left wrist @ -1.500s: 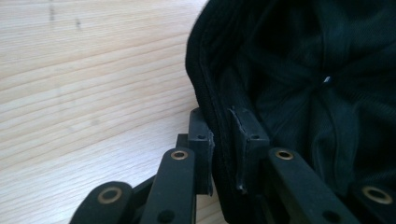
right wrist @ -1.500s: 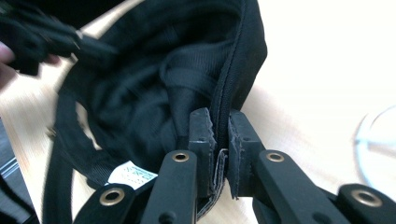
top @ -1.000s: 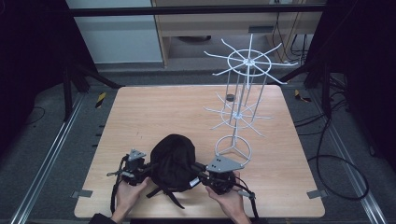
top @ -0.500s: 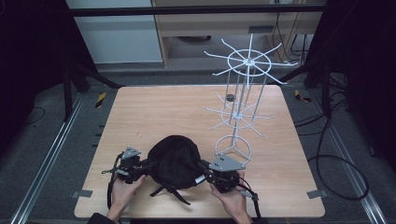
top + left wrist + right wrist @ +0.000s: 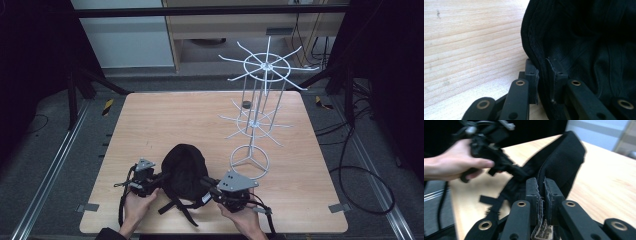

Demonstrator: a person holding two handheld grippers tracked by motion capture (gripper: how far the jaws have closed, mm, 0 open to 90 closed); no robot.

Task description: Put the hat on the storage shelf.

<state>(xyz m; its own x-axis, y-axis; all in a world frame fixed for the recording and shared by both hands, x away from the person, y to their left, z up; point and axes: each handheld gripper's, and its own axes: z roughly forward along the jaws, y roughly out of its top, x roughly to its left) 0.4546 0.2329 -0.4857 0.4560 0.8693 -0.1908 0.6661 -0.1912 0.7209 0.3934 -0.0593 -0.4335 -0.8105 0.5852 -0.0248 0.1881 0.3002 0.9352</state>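
**Both claws biting on the cap's rim**

While the cap (image 5: 184, 171) is lying at the near edge of the bench (image 5: 165, 115), between the two hands, the left claw (image 5: 161, 177) is finishing a re-grip: its jaws have just been opening and then closing again, and they are now pinching the cap's stitched edge between them. Since a second ago the left hand has slid a little toward the bench's near edge along the cap's left side, while the cap and the right claw (image 5: 206, 182) are sitting much as they were. The right claw is likewise clamped nearly shut on the opposite edge. With both sides gripped, the cap is probably ready to be lifted, perhaps toward the rack (image 5: 257, 112) standing well apart at the far right.

From above, the claws are merging with the dark cloth and the grips are hard to judge. The left gripper view is showing the rim (image 5: 541, 70) held between the jaws and the cap's hollow inside. The right gripper view is showing a label (image 5: 541, 230) caught between its jaws, a strap (image 5: 495, 203) trailing on the bench, and the left hand (image 5: 451, 163) across the cap.
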